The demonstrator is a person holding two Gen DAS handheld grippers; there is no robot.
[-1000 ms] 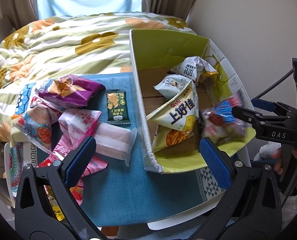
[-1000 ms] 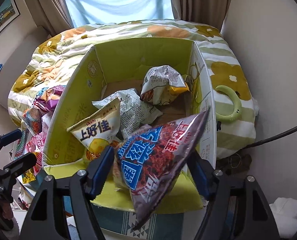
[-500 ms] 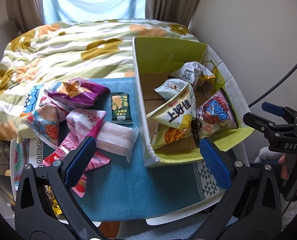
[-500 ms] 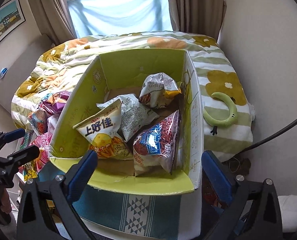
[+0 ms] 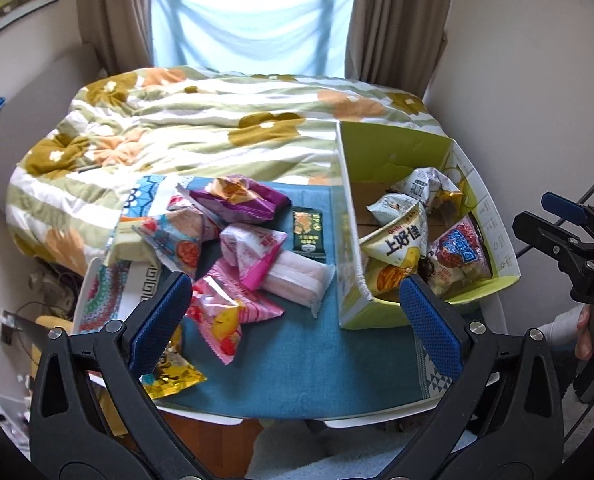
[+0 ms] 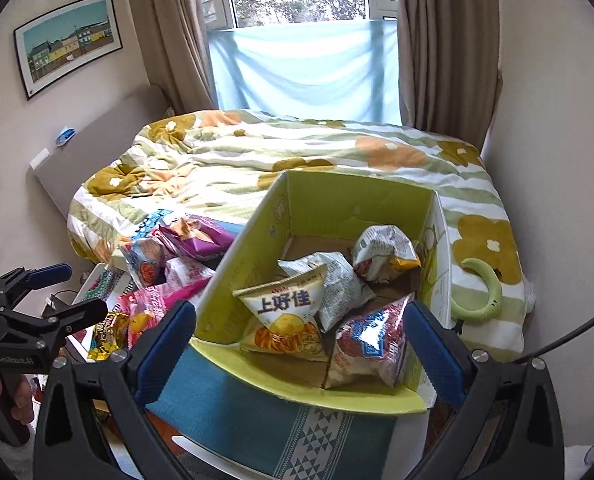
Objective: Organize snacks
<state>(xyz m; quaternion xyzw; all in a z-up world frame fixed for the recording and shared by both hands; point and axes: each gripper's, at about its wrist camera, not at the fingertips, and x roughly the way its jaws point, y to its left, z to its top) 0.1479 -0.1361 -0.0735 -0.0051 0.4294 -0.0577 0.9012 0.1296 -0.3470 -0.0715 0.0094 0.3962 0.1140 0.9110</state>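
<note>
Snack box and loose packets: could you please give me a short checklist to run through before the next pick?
1. Left gripper open, holding nothing: ok.
2. Right gripper open, holding nothing: ok.
3. Red-and-blue packet lying inside the green cardboard box: ok.
4. Room left in the box: ok, bare cardboard shows at the far end.
5. Loose packets waiting on the blue cloth, such as the purple packet and small dark green packet: ok, both uncovered.
6. Yellow packet reachable: cannot tell, the left gripper partly hides it.
</note>
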